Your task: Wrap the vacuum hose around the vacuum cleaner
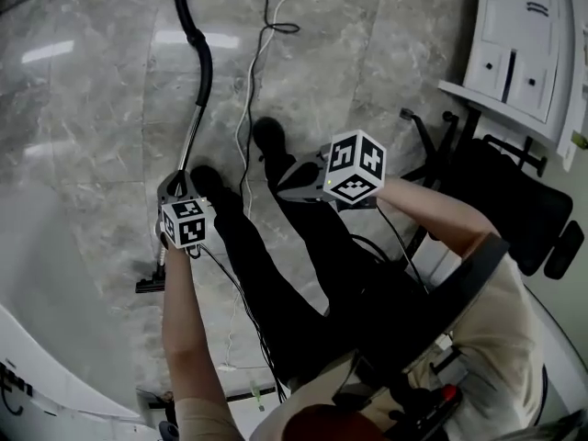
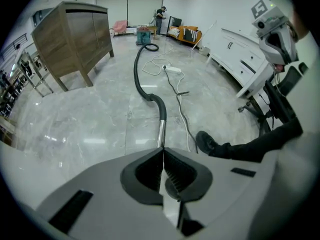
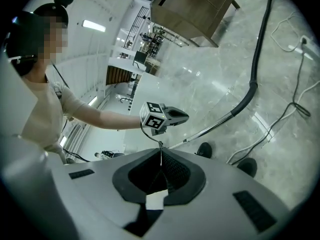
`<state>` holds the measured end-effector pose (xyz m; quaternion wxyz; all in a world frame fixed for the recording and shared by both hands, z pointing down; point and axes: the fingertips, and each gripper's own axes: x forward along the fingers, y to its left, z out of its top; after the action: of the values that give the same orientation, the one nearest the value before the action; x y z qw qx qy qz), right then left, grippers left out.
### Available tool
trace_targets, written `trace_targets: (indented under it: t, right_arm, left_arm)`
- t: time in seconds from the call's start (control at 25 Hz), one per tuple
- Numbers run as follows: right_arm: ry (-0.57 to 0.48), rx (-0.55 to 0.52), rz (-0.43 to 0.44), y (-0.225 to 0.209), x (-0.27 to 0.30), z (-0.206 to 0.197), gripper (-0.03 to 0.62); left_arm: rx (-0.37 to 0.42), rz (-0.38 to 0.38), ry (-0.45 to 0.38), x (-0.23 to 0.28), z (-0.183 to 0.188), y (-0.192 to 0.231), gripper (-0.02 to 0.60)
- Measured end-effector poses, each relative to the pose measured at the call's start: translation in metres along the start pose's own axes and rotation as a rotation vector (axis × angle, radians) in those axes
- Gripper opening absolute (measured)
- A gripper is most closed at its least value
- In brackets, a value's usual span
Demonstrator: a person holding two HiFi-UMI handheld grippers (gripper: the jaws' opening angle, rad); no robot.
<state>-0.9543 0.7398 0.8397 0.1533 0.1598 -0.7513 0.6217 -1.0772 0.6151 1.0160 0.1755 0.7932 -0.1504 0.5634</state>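
The black vacuum hose (image 1: 200,44) runs down the marble floor into a metal wand (image 1: 190,141), with a dark floor nozzle (image 1: 152,284) at its near end. My left gripper (image 1: 174,189) hangs over the wand's lower part, pointing steeply down, jaws shut and empty. In the left gripper view the wand (image 2: 161,133) and hose (image 2: 142,81) lead away to the vacuum cleaner (image 2: 144,34) far off. My right gripper (image 1: 287,184) is shut and empty above the person's legs. The right gripper view shows the left gripper (image 3: 172,116), the wand (image 3: 210,130) and the hose (image 3: 254,69).
A white power cable (image 1: 246,108) and a black cable (image 1: 276,12) lie on the floor beside the hose. A black office chair (image 1: 514,205) and white cabinets (image 1: 524,44) stand at the right. A wooden cabinet (image 2: 75,39) stands at the far left. The person's shoes (image 1: 268,136) are near the wand.
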Motion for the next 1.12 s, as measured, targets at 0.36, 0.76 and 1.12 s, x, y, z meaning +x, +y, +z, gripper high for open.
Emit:
trace_targets:
  t: [0.36, 0.76, 1.12]
  right_arm:
    - [0.021, -0.003, 0.002, -0.007, -0.027, -0.007, 0.005]
    - [0.04, 0.094, -0.04, -0.043, -0.021, -0.025, 0.005]
    - [0.068, 0.172, -0.092, -0.073, -0.029, -0.051, 0.005]
  left_arm:
    - [-0.013, -0.054, 0.051, 0.032, -0.015, -0.017, 0.088]
    - [0.079, -0.149, 0.243, 0.142, -0.074, 0.0, 0.371]
    - [0.208, -0.129, 0.373, 0.226, -0.132, 0.004, 0.344]
